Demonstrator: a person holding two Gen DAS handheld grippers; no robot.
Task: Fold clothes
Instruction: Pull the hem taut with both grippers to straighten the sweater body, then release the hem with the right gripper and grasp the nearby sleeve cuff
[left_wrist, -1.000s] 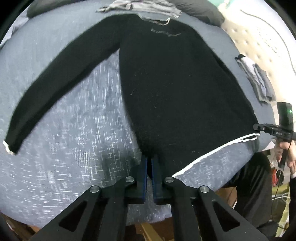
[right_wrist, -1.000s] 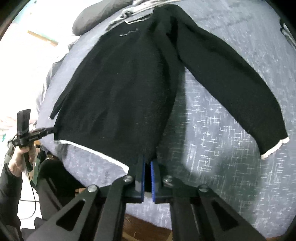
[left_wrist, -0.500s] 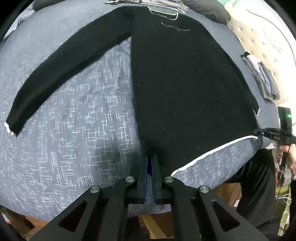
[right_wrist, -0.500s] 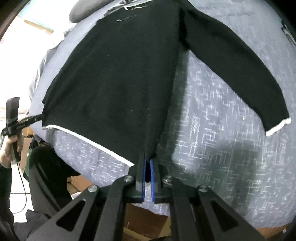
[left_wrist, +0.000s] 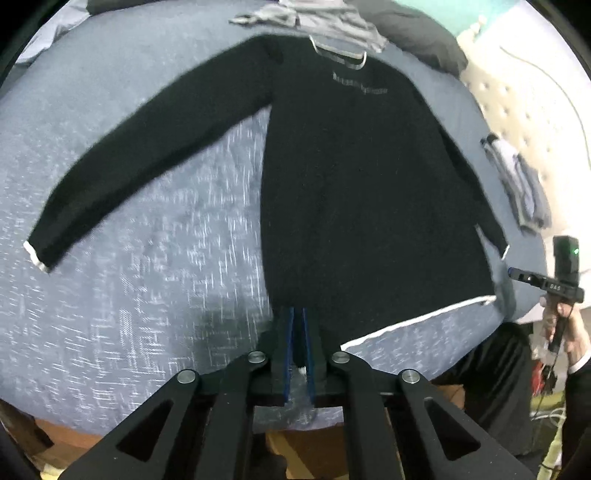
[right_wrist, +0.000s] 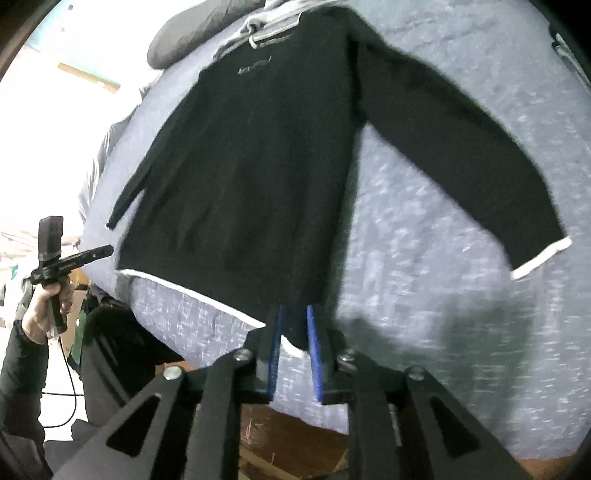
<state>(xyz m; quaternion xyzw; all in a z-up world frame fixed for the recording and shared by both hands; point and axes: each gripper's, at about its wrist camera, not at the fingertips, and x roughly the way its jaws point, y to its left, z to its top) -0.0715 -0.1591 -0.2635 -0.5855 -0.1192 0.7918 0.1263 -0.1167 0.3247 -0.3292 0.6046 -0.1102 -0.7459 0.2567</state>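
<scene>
A black long-sleeved sweater (left_wrist: 369, 184) (right_wrist: 258, 166) with a white hem lies flat, front up, on the blue-grey bed (left_wrist: 129, 314) (right_wrist: 424, 295). Its left sleeve (left_wrist: 147, 166) and right sleeve (right_wrist: 461, 147) are spread outward. My left gripper (left_wrist: 299, 314) is at the hem's left corner, its blue pads a narrow gap apart with the hem edge between them. At the hem's right corner my right gripper (right_wrist: 293, 314) stands open with a wider gap, and the hem corner lies loose between its fingers.
A grey garment (left_wrist: 332, 22) and a dark pillow (left_wrist: 417, 37) lie beyond the collar. A folded grey pile (left_wrist: 524, 184) sits at the bed's right side by a cream tufted headboard (left_wrist: 517, 92). The person's hand (right_wrist: 44, 310) and dark trousers (left_wrist: 491, 369) are at the bed's near edge.
The sweater was drawn toward the near edge and laid flat. Both grippers' fingers have parted from shut, the right more than the left.
</scene>
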